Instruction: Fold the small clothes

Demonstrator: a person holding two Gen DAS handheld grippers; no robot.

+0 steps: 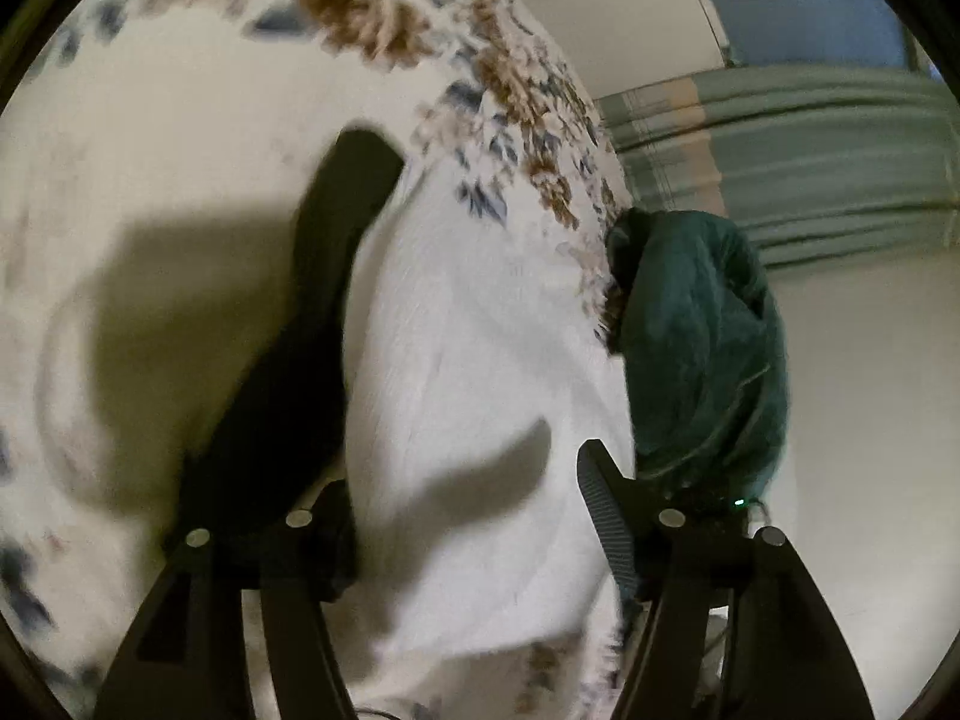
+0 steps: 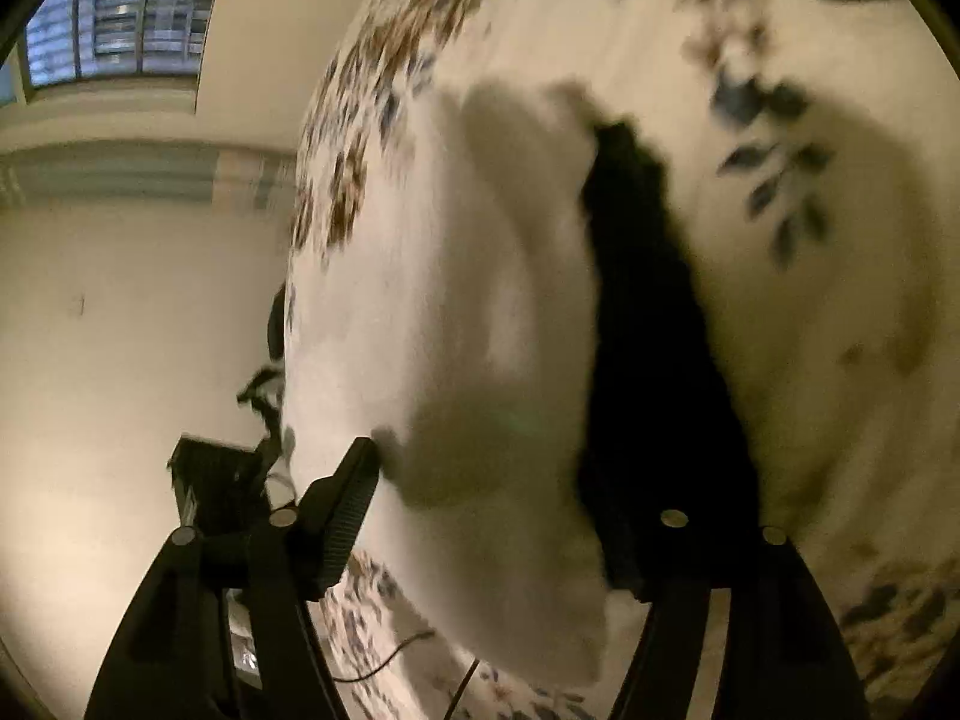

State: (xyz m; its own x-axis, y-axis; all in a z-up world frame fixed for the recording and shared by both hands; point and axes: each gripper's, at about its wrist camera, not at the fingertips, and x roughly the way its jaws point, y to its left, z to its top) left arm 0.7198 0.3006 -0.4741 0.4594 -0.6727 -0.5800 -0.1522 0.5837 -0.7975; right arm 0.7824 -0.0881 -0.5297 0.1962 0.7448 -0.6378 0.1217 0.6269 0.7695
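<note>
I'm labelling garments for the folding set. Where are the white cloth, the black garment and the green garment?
white cloth (image 1: 480, 360): left wrist view, middle of its plain surface.
black garment (image 1: 288, 372): left wrist view, middle of the dark strip.
green garment (image 1: 702, 348): left wrist view, centre of the bunched fabric.

Motion blur smears the floral bedspread (image 1: 372, 18); a dark strip (image 2: 648, 324) stays unidentifiable.

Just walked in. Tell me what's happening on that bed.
A person is working with a handheld claw in each hand over a white garment lying on a floral bedspread. The left claw and the right claw both stand open with the white cloth between their fingers, not pinched. A dark garment lies beside the white one, and a green garment sits at the bed's edge. The pictures are blurred.
</note>
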